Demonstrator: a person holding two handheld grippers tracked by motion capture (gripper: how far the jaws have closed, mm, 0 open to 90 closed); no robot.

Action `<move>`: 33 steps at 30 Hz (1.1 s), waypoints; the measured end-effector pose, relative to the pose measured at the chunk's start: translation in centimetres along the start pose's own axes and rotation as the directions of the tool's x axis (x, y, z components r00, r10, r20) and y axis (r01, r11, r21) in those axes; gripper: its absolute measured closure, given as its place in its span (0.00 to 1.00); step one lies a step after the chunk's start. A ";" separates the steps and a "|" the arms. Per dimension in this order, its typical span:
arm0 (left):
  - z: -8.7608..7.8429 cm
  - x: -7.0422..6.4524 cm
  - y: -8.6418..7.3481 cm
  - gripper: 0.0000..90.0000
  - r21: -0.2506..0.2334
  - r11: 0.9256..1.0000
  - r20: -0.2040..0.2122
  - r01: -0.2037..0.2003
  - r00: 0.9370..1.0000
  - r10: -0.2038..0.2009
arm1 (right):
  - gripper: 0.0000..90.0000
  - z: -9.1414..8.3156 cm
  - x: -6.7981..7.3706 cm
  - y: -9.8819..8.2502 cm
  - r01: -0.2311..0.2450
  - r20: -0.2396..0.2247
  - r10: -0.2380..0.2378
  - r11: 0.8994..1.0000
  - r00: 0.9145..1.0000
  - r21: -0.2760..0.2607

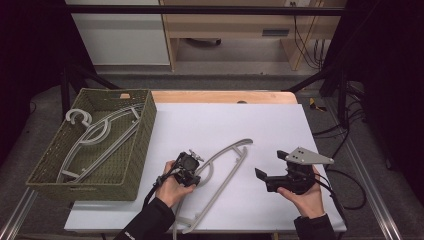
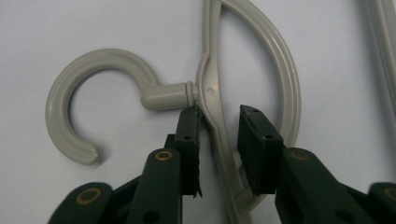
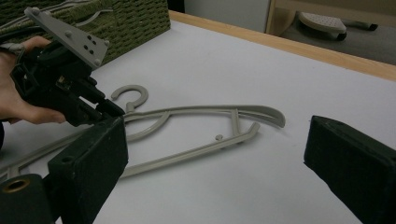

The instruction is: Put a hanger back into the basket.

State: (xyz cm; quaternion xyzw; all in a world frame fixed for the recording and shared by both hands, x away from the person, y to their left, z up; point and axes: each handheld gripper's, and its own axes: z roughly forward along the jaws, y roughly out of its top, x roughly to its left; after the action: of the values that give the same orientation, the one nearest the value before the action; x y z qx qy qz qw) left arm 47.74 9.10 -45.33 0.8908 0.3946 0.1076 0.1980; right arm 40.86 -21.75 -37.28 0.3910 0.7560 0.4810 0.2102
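Worktop: white sheet, green basket at left.
High view: hanger flat mid-worktop, long axis diagonal, near-left to far-right.
Left gripper view: jaws straddle hanger neck, hook pointing left; gap visible, not clamped.
Right gripper view: jaws wide apart, holding nothing.

Hanger on the mat: plain pale grey-beige plastic, no pattern, same tone on its hook; the hangers in the basket at 9 o'clock match it. Basket is olive green with a tight woven texture and one tan spot at its far rim; the mat is flat white, the table edge at 12 o'clock is light wood. Left gripper and right gripper have matt black jaws, brass-coloured rivets show on the left one, and a light grey plate sits on the right one; sleeves at 6 o'clock are black.
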 end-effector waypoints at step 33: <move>-4.7 1.1 -1.1 0.92 -0.143 0.989 -0.025 -0.040 0.999 0.037 | 0.07 -0.4 -0.2 0.0 0.001 -0.008 -0.001 1.000 1.000 -0.027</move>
State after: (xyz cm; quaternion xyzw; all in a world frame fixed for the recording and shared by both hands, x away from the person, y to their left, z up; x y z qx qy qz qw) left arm 46.09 11.85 -41.59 0.8805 0.3706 0.1493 0.2551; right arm 40.72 -22.17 -37.12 0.3856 0.7504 0.4928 0.2127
